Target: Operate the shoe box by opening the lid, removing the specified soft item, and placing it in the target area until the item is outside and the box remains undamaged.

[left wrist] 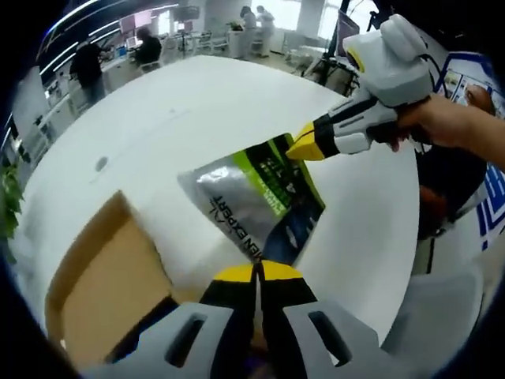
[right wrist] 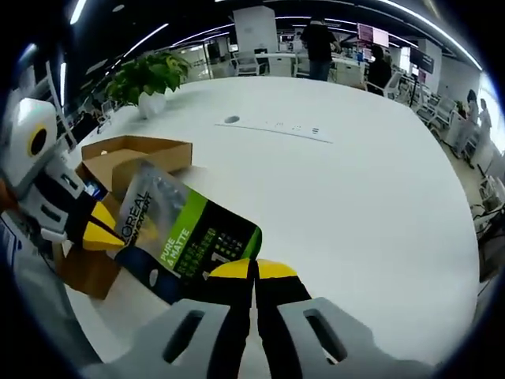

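A soft pouch point(left wrist: 251, 197), silver, green and dark blue with printed text, hangs stretched between both grippers above the white table point(left wrist: 181, 110). My left gripper point(left wrist: 256, 272) is shut on its near edge. The right gripper point(left wrist: 304, 146) comes in from the right, held by a hand point(left wrist: 450, 122), and is shut on the far green corner. In the right gripper view the same pouch point(right wrist: 185, 237) runs from my right gripper point(right wrist: 254, 271), shut on it, to the left gripper point(right wrist: 99, 230) at the left. The open cardboard shoe box point(left wrist: 110, 276) point(right wrist: 134, 154) sits on the table beside the pouch.
The white table point(right wrist: 339, 181) stretches wide beyond the pouch, with a small round port point(right wrist: 231, 120) and a flush strip point(right wrist: 292, 130) in it. A potted plant point(right wrist: 146, 75) stands at its far corner. People point(left wrist: 87, 67) stand among desks in the background.
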### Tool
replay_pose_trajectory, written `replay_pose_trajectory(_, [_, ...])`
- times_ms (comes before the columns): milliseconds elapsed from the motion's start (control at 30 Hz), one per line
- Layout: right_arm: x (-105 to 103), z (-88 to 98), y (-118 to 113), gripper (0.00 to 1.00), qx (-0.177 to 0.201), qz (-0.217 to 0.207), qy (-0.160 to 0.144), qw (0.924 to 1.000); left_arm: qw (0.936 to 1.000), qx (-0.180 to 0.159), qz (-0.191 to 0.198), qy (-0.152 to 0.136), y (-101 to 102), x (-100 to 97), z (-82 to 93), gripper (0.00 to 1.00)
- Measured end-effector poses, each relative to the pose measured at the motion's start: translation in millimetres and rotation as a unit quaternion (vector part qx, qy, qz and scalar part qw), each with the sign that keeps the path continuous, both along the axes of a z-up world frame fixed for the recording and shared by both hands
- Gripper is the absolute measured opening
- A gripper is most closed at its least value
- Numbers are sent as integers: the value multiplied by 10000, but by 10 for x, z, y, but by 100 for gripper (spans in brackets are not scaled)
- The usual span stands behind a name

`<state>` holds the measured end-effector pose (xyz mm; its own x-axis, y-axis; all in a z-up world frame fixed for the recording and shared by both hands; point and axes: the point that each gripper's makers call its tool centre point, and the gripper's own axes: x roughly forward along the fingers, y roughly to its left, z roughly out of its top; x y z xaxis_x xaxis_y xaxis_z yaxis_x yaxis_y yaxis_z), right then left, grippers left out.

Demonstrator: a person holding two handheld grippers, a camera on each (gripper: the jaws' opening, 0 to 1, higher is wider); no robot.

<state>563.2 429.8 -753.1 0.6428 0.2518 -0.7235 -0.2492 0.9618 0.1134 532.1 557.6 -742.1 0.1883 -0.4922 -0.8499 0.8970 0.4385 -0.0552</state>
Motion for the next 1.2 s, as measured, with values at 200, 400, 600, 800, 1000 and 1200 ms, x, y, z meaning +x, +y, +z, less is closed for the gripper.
replay_pose_trajectory(200, [71, -94, -5, 0, 2, 44, 12, 10000, 9953, 554, -635, -485, -22, 19, -79, 0])
replay_pose_trajectory(400, [135, -183, -6, 0, 63, 44, 25, 10000, 9900, 865, -904, -656, -51, 30, -186, 0])
replay_pose_trajectory(600, [184, -277, 4, 0, 169, -16, 77, 9998, 9749, 1372, -1435, -1010, -38, 69, -267, 0])
replay_pose_trajectory(800, [212, -351, 13, 0, 193, -46, 106, 9997, 9684, 1606, -1632, -991, -67, 47, -378, 0])
replay_pose_trajectory(1000, [232, -419, -15, 0, 312, -240, 179, 9991, 9595, 1816, -1846, -1112, -45, 67, -446, 0])
replay_pose_trajectory(1200, [255, -429, -33, 0, 305, -309, 174, 9989, 9574, 1886, -1878, -1122, -10, 66, -453, 2])
